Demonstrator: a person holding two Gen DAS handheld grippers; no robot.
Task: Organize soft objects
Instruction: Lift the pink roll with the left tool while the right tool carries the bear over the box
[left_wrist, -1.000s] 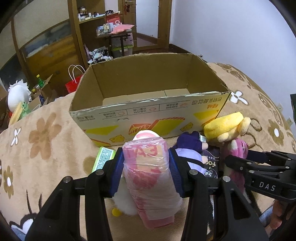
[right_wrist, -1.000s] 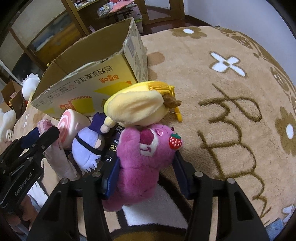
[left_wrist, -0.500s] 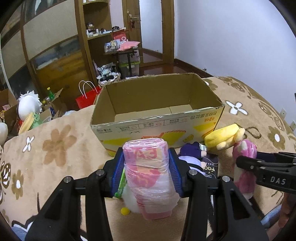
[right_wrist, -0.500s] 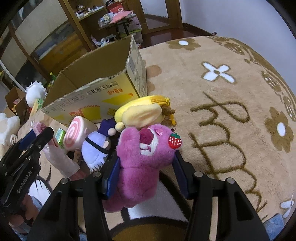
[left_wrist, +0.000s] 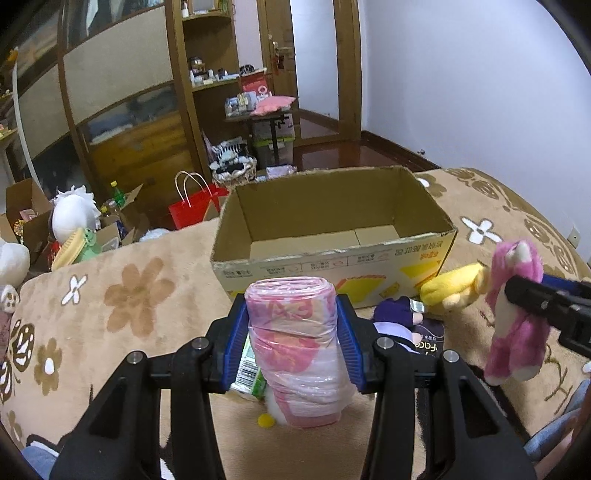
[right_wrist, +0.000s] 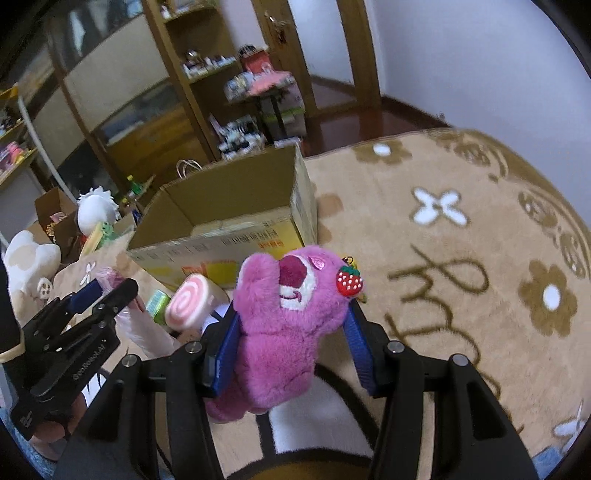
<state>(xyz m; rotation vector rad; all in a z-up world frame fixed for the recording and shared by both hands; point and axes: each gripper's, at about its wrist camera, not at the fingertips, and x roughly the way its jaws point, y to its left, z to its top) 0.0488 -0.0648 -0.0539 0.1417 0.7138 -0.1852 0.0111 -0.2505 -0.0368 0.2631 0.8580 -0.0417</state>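
Observation:
My left gripper (left_wrist: 291, 325) is shut on a pink plastic-wrapped roll (left_wrist: 299, 354) and holds it above the rug, short of the open cardboard box (left_wrist: 332, 254). My right gripper (right_wrist: 291, 321) is shut on a pink plush bear (right_wrist: 284, 321) with a strawberry charm, lifted off the rug; the bear also shows in the left wrist view (left_wrist: 515, 310). The box (right_wrist: 225, 221) stands ahead and to the left in the right wrist view; the part of its floor I can see is bare. A yellow plush (left_wrist: 452, 284), a purple plush (left_wrist: 397, 319) and a pink swirl roll plush (right_wrist: 190, 301) lie before the box.
The floral beige rug (right_wrist: 461, 258) spreads to the right. A red bag (left_wrist: 195, 210), white plush toys (left_wrist: 72, 214) and open cartons sit at the left beyond the rug. Shelves and a small table (left_wrist: 269, 118) stand at the back. A green packet (left_wrist: 251, 365) lies under the roll.
Both grippers have risen and pulled back from the box. The pink roll and the pink bear came up off the pile with them; the yellow plush stayed on the rug.

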